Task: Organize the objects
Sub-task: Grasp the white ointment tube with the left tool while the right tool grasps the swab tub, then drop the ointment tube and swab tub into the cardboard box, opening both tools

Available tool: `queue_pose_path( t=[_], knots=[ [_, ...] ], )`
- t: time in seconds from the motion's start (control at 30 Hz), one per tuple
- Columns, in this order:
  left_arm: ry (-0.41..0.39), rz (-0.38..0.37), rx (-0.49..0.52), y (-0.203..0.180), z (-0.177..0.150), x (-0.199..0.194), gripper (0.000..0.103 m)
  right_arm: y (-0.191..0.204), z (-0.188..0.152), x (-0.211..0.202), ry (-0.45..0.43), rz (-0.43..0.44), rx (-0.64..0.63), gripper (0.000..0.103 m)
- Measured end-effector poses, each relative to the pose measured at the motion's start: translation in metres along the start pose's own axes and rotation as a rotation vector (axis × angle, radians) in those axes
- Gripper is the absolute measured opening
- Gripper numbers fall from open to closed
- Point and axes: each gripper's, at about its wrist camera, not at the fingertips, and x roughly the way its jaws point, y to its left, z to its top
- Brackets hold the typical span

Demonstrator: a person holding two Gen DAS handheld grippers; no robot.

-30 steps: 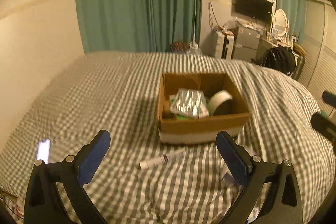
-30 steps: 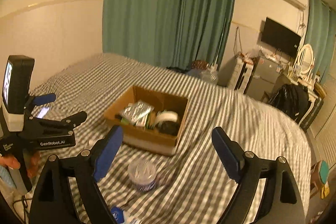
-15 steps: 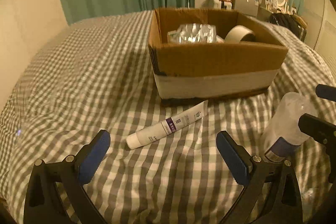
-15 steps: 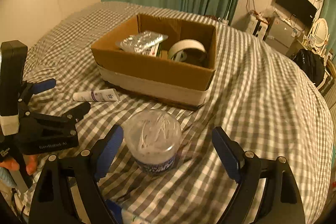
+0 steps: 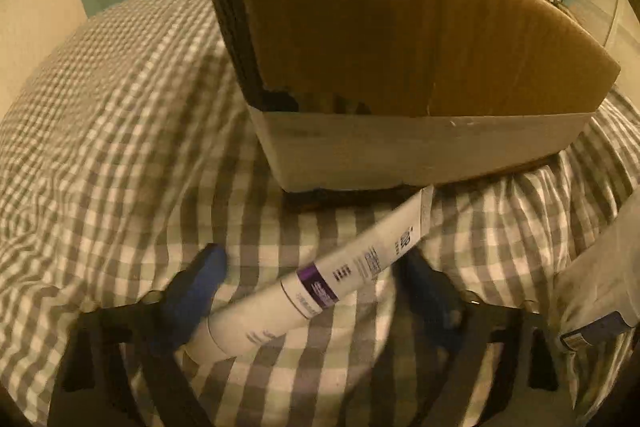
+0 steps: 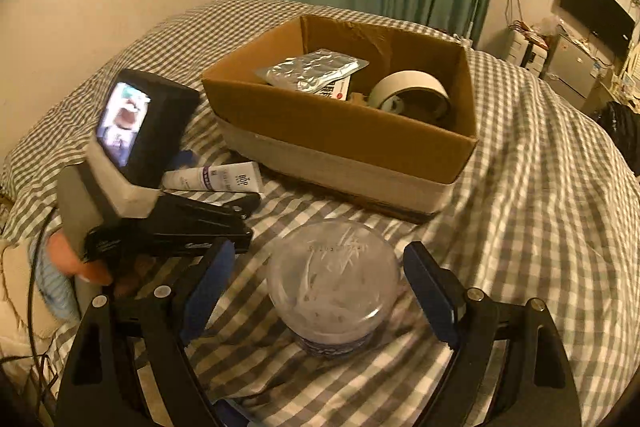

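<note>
While I look along the left tongs (image 5: pixel 316 291), I see their blue pads (image 5: pixel 200 283) standing apart on either side of a white tube (image 5: pixel 320 283) with a purple band; the tube lies slantwise across the lower middle of the frame on the checked bed cover (image 5: pixel 112 131), its flat end close to the foot of the cardboard box (image 5: pixel 400 39), which fills the upper middle; blur keeps me from telling whether the pads touch the tube. In the right wrist view the right tongs (image 6: pixel 316 291) are likewise spread, with a clear round tub (image 6: pixel 332 283) of what look like cotton swabs standing upright between them in the lower middle of the frame, not touched by either pad; the box sits in the upper middle, holding a foil pack (image 6: pixel 312 69) at its left and a tape roll (image 6: pixel 412 95) at its right; the left tongs' body, with its small lit screen (image 6: pixel 122 125), shows at the left of the frame, and the tube lies just beyond it, near the box's front wall.
</note>
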Motion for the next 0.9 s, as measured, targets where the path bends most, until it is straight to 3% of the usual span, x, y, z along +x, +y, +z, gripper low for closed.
queue_pose_path(
  t=[0.07, 0.13, 0.23, 0.3, 0.33, 0.5, 0.67, 0.8, 0.9],
  knots=[
    [-0.017, -0.007, 0.011, -0.002, -0.003, -0.007, 0.070, -0.002, -0.002, 0.005, 0.022, -0.004, 0.013, 0.086],
    [-0.024, -0.017, 0.020, -0.005, -0.006, -0.015, 0.050, -0.006, -0.003, 0.003, 0.023, 0.016, 0.032, 0.086],
    [-0.026, 0.013, 0.052, -0.014, -0.014, -0.029, 0.038, -0.008, -0.004, 0.006, 0.026, 0.029, 0.042, 0.086],
    [-0.031, 0.031, 0.066, -0.019, -0.020, -0.039, 0.032, -0.008, -0.006, 0.012, 0.054, 0.028, 0.043, 0.070],
    [-0.037, 0.035, 0.072, -0.020, -0.023, -0.046, 0.030, -0.008, -0.008, 0.013, 0.061, 0.021, 0.045, 0.064],
    [-0.045, 0.060, 0.025, -0.016, -0.036, -0.081, 0.025, -0.011, -0.012, -0.006, 0.027, 0.043, 0.079, 0.063],
    [0.028, 0.101, -0.074, -0.010, -0.035, -0.099, 0.022, -0.006, -0.014, -0.036, -0.033, 0.026, 0.072, 0.063],
    [-0.004, 0.078, -0.093, -0.022, -0.033, -0.136, 0.022, -0.006, -0.010, -0.064, -0.082, 0.005, 0.055, 0.063],
    [-0.055, 0.070, -0.087, -0.025, -0.012, -0.161, 0.022, -0.008, 0.001, -0.090, -0.137, -0.020, 0.034, 0.063]
  ],
)
